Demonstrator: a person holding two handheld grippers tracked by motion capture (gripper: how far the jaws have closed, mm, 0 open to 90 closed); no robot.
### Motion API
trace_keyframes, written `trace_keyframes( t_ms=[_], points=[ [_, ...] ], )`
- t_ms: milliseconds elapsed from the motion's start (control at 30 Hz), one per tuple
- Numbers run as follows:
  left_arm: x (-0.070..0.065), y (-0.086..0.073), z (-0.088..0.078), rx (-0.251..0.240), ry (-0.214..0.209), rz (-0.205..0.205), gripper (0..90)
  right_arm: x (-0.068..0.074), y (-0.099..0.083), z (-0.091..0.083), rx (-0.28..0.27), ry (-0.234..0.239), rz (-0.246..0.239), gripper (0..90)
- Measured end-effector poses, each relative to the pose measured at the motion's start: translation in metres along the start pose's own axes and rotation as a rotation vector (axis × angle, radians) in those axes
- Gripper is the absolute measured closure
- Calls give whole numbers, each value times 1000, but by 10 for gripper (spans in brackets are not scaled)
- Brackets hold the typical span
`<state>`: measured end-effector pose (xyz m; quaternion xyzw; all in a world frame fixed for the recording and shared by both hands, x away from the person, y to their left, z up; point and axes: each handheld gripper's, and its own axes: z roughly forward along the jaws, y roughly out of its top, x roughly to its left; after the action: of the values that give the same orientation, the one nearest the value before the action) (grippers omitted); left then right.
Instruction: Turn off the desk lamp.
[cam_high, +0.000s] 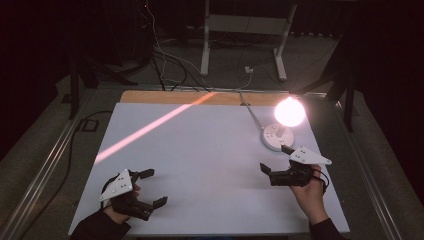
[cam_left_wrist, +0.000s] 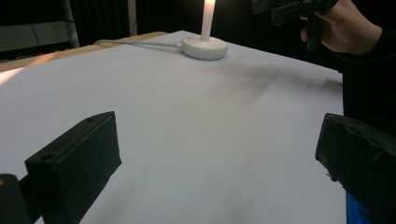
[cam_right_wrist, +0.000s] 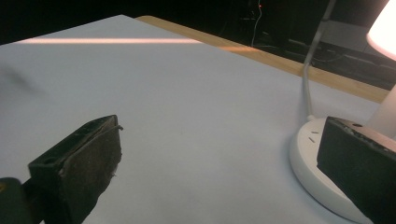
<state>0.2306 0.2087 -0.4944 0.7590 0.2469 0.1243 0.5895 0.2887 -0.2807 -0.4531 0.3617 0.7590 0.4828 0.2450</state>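
**Right gripper closes in on the lamp base, jaws wide**

Here we are at the counter (cam_high: 200, 150), white sheet, a slash of pinkish light running across it, and one thing standing on it: a small lamp (cam_high: 280, 131), lit, glowing globe on a short stem over a round white base, at the far right. Its cord (cam_high: 251, 112) trails off toward the back edge.

The right gripper (cam_high: 274, 161) is the one in play. It hovers just on the near side of the lamp base, jaws spread well apart and holding nothing. In the right gripper view the base (cam_right_wrist: 322, 175) sits low at the right, partly tucked behind the right-hand jaw, so the lamp lies ahead and off to that side rather than square between the jaws. Its long axis is the upright stem (cam_left_wrist: 207, 18), seen in the left gripper view rising from the base.

The left gripper (cam_high: 156, 188) sits down at the near left corner, well apart from the lamp, jaws also open and empty, bare sheet between them.

By my read, the right hand is far the nearer, and its next move calls for a small swing toward the lamp to bring it between the jaws.
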Motion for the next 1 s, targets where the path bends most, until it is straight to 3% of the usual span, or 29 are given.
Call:
trace_keyframes(
  t_ms=[267, 533, 667, 833, 1000],
  points=[
    [0, 0, 0, 0, 0, -3, 6, -15, 0, 3, 4, -22, 26, 0],
    [0, 0, 0, 2, 0, -4, 5, -39, -2, 8, 47, -59, 67, 0],
    [0, 0, 0, 1, 2, -4, 5, -48, -4, 11, 47, -87, 80, 0],
    [0, 0, 0, 4, 3, -5, 6, -60, -3, 17, 44, -158, 112, 0],
    [0, 0, 0, 4, 3, -3, 6, -69, -4, 21, 34, -186, 141, 0]
  ],
)
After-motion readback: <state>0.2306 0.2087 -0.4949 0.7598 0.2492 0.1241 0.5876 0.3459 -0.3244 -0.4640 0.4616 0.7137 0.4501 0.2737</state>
